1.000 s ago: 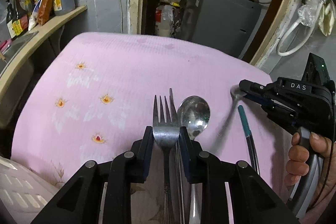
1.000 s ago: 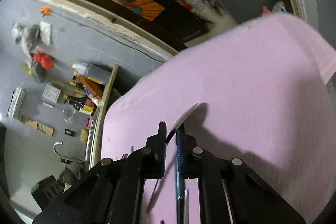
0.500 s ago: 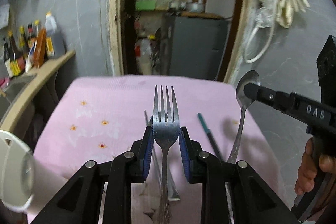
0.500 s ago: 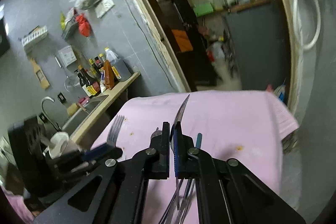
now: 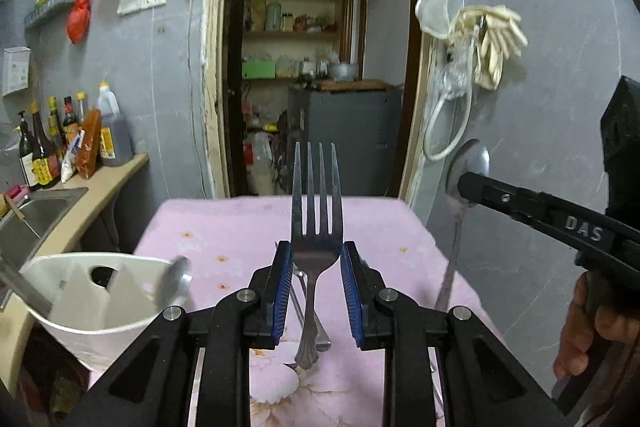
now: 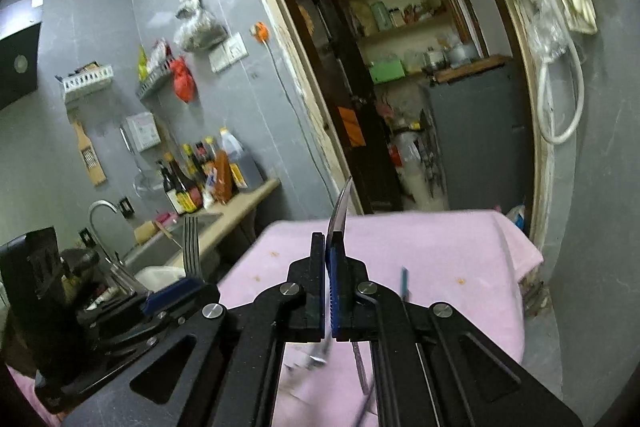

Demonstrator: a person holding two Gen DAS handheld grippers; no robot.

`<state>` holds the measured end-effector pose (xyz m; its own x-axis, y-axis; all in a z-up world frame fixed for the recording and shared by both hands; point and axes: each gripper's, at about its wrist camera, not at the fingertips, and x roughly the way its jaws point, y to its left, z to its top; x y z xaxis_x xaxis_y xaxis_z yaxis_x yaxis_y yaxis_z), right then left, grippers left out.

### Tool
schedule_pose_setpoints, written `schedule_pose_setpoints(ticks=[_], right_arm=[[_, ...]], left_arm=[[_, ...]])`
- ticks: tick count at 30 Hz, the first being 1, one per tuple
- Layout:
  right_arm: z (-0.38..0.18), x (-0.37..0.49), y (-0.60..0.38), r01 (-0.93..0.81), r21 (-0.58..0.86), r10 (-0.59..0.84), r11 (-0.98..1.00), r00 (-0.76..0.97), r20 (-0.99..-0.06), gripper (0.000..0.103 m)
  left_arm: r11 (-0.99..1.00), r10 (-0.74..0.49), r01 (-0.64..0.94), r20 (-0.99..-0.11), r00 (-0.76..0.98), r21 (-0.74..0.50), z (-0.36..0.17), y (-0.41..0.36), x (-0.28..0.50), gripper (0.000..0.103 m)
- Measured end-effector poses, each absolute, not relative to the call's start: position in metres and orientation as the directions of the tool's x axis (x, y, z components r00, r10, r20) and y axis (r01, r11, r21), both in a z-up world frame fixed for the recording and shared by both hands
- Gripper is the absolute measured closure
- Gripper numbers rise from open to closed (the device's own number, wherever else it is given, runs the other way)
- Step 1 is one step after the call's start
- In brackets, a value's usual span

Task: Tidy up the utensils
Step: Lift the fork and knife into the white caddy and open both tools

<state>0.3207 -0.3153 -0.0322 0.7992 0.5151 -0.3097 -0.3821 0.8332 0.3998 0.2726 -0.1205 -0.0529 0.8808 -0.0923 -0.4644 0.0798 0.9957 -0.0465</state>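
Observation:
My left gripper (image 5: 316, 259) is shut on a steel fork (image 5: 316, 195), held upright with tines up, above the pink tablecloth (image 5: 240, 227). My right gripper (image 6: 330, 255) is shut on a steel spoon (image 6: 340, 207), seen edge-on; the spoon also shows in the left wrist view (image 5: 472, 163), bowl up, at the right. The left gripper and fork show at the left of the right wrist view (image 6: 190, 239). A white utensil holder (image 5: 92, 291) stands at the lower left with utensils in it.
More utensils lie on the cloth under the left gripper (image 5: 304, 291), and a teal-tipped stick (image 6: 405, 281) lies to the right. A sink (image 5: 28, 215) and a counter with bottles (image 5: 68, 143) are at the left. A doorway is behind the table.
Both grippers have lifted their utensils off the cloth and tilted upward. The white holder has come into the left wrist view.

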Motion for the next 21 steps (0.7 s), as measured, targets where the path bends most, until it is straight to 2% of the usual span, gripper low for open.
schedule_pose_setpoints(ticks=[8, 13, 16, 21], right_arm=[[0.029, 0.324, -0.243, -0.511, 0.424, 0.613, 0.747, 0.777, -0.143, 0.101], [0.045, 0.325, -0.186, -0.577, 0.414, 0.655, 0.704, 0.753, -0.063, 0.101], [0.040, 0.325, -0.154, -0.590, 0.399, 0.662, 0.702, 0.747, -0.060, 0.101], [0.012, 0.326, -0.115, -0.565, 0.354, 0.637, 0.745, 0.760, -0.128, 0.101]], left_arm=[[0.988, -0.108, 0.057, -0.380, 0.919, -0.141, 0.009, -0.057, 0.242, 0.080], [0.979, -0.059, -0.012, -0.338, 0.939, -0.204, 0.039, 0.014, 0.227, 0.080], [0.977, -0.010, -0.059, -0.319, 0.948, -0.206, 0.050, 0.052, 0.226, 0.080], [0.977, 0.036, -0.098, -0.307, 0.951, -0.190, 0.046, 0.097, 0.238, 0.080]])
